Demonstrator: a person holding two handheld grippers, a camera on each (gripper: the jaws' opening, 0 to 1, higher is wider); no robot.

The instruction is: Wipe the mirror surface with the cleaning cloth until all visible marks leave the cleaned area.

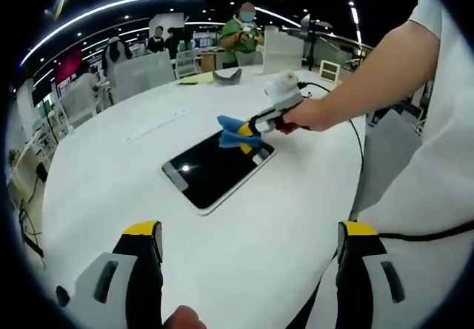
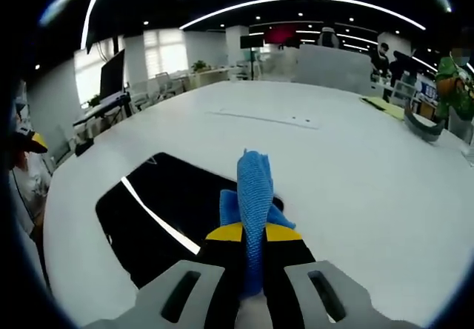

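Blue cloth (image 2: 253, 195) is pinched between the closed yellow-tipped jaws of the right gripper (image 2: 252, 234), folded into an upright ridge that sticks out past the tips. In the left gripper view the same cloth (image 1: 237, 132) sits over the far corner of the mirror (image 1: 219, 169); whether it presses on the glass cannot be told. The right gripper (image 1: 250, 130) reaches in from the right, held by a hand (image 1: 307, 114), with a cable trailing behind it.

Mirror: a dark, flat rectangular panel with a pale border, lying on the white table (image 1: 259, 240), a little toward the far side from the left gripper. Its surface (image 2: 159, 218) reflects a bright strip of ceiling light. No marks can be made out at this size.

Left gripper (image 1: 248, 233) is held above the near part of the table, jaws wide apart and holding nothing, well apart from the mirror.

Background: people, chairs and desks beyond the table
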